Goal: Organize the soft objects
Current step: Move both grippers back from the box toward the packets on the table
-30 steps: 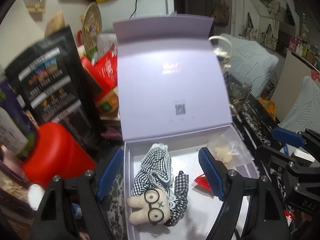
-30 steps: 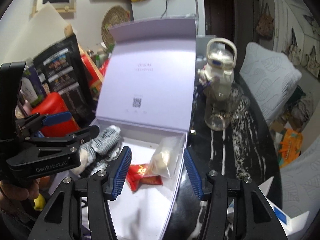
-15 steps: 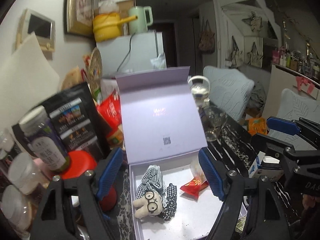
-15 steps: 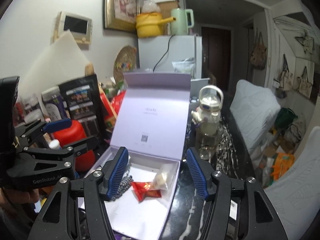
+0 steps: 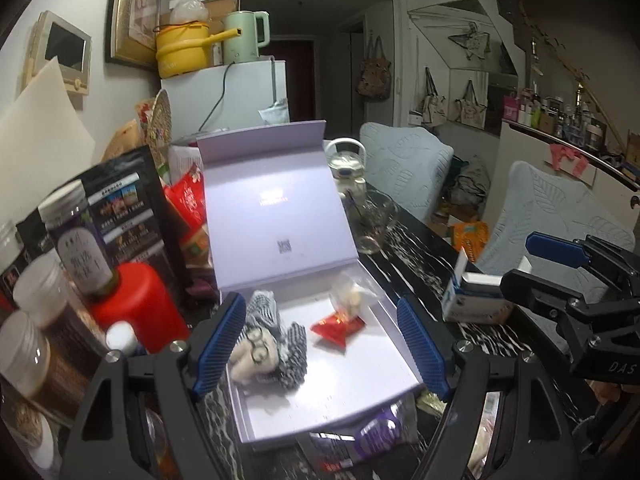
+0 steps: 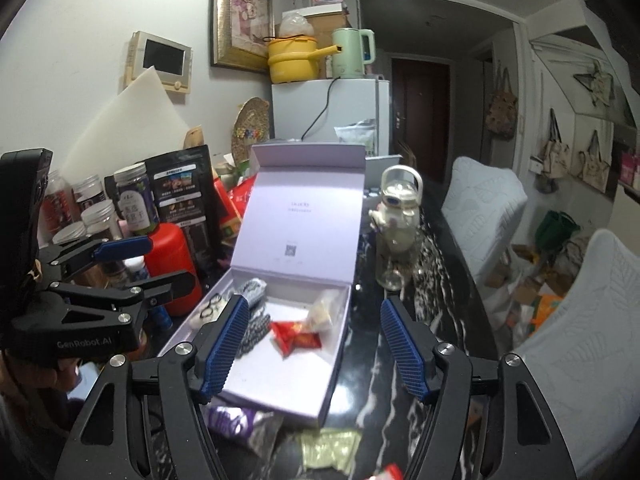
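Currently: red bottle [image 5: 134, 306] far left; left gripper [image 5: 320, 340] spread wide, empty, above the lavender box [image 5: 340, 408], lid [image 5: 276, 204] upright. Inside box: plush doll [image 5: 264, 344] left side, red packet [image 5: 338, 326] middle, clear bag [image 5: 348, 294] back right. Right gripper [image 6: 310, 344] likewise apart, empty, over box's near-right edge. Glass kettle [image 6: 396, 232] right.

This is a lived-in home, a cramped kitchen-dining room. At the far side a small white fridge [image 6: 330, 110] carries a yellow pot [image 6: 294, 60] and a green kettle [image 6: 352, 54], with a framed picture [image 6: 242, 16] on the wall to its left. Tote bags [image 5: 374, 74] hang on the far right wall, and cushioned chairs [image 6: 484, 204] stand along the right of a dark marbled table [image 6: 436, 280] crowded with jars and snack bags.
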Demonstrator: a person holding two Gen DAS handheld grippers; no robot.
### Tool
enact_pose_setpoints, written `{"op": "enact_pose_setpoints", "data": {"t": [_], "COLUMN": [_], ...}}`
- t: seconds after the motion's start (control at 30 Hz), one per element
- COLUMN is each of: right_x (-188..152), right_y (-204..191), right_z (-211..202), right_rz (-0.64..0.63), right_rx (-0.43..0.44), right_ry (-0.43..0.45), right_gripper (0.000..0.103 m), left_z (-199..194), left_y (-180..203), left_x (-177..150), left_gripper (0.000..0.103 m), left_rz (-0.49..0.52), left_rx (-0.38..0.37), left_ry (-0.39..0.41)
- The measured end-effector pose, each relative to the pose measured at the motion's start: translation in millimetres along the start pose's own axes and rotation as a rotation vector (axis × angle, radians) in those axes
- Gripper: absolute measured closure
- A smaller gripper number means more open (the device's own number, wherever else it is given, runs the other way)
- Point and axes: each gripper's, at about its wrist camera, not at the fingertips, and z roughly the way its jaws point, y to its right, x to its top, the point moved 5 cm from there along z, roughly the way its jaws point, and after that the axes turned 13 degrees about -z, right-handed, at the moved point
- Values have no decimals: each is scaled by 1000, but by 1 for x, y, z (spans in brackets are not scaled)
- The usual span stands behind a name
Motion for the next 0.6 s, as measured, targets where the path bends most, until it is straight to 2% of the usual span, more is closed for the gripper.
{"op": "enact_pose_setpoints", "data": {"t": [0.33, 0.6], "right_x": [-47, -85], "right_y": [-18, -28], "right_z": [-15, -17], "right_rz": [32, 69], "right_rx": [5, 23], "right_ry": [-55, -98], "right_gripper": [34, 34], "left_z": [-6, -1], "left_y": [1, 5], "left_x": [-45, -84], "left_gripper": [25, 25], "left_rz": [8, -15], "left_rx": [-7, -87], "left_ry": [-79, -154]}}
